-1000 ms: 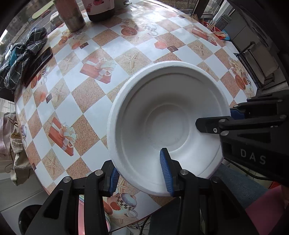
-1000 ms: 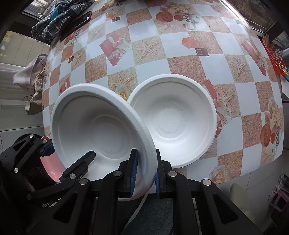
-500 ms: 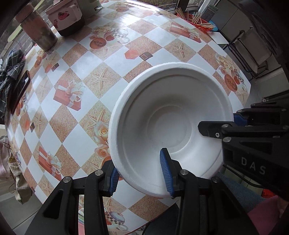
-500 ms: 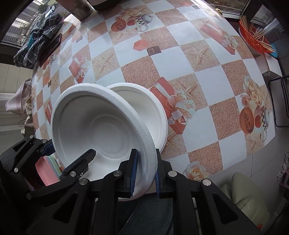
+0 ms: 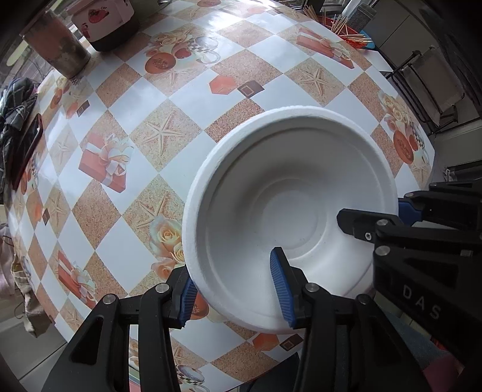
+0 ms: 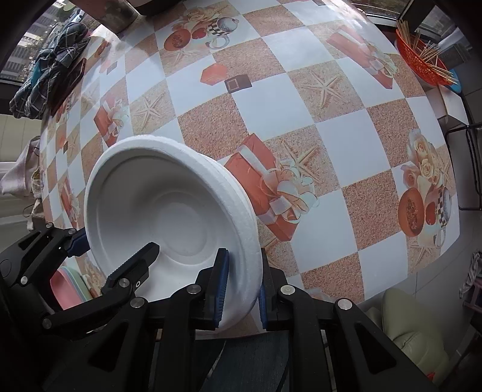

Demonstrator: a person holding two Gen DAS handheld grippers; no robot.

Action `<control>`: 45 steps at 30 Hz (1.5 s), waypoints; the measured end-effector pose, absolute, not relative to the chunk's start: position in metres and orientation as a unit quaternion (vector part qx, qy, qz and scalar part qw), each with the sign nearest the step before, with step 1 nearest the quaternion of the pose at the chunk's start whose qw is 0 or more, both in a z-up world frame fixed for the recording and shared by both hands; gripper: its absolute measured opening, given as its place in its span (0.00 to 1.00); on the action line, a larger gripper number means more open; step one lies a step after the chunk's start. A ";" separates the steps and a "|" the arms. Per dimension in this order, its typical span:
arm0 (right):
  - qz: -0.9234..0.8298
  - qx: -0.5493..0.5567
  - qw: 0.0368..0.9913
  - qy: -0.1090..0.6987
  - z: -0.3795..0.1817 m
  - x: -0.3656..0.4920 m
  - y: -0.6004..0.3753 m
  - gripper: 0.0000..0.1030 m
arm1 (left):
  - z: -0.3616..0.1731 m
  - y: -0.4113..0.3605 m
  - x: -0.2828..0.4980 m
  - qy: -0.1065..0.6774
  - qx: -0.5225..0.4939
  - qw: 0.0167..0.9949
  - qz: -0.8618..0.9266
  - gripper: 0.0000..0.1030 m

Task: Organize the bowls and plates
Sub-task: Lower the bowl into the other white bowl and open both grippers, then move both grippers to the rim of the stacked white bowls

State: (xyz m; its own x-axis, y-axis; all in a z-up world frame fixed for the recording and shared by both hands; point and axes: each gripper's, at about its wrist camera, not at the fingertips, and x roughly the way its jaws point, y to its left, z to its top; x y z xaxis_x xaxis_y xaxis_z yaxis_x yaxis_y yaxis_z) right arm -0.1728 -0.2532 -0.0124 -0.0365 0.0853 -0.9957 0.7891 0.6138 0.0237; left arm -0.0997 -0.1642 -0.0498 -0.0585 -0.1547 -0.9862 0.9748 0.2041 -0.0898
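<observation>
A white foam bowl (image 5: 271, 187) is held over the near edge of the patterned table (image 5: 186, 78). My left gripper (image 5: 236, 291) straddles its near-left rim, one blue pad inside and one outside. My right gripper (image 6: 241, 285) is shut on the bowl's (image 6: 168, 205) right rim, and shows at the right of the left wrist view (image 5: 391, 223). In the right wrist view the bowl's rim looks doubled, as if it sits in a second bowl; I cannot tell for sure. Pink and green plates (image 6: 70, 286) lie low at the left, behind the left gripper.
A rusty tin (image 5: 57, 48) and a boxed item (image 5: 105, 21) stand at the far side. A plaid cloth (image 6: 48, 72) and a dark phone (image 5: 27, 147) lie at the far left. A red basket of sticks (image 6: 421, 60) sits off the table's right. A chair (image 5: 430, 78) stands beyond.
The held bowl has been carried right and down over the second bowl that lay on the table; that bowl now shows only as a possible second rim. Both grippers kept their grip.
</observation>
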 end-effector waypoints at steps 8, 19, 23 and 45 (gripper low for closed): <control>-0.291 0.345 0.603 0.658 -0.017 -0.174 -0.259 0.17 | -0.043 -0.154 -0.091 0.521 0.381 0.587 -0.488 0.76; -0.311 0.365 0.615 0.626 -0.001 -0.189 -0.266 0.99 | -0.028 -0.139 -0.074 0.549 0.359 0.571 -0.494 0.77; -0.316 0.338 0.633 0.621 0.008 -0.191 -0.262 0.99 | -0.027 -0.136 -0.077 0.559 0.375 0.559 -0.485 0.77; -0.346 0.392 0.599 0.606 0.009 -0.218 -0.254 0.99 | -0.026 -0.138 -0.088 0.530 0.442 0.545 -0.477 0.82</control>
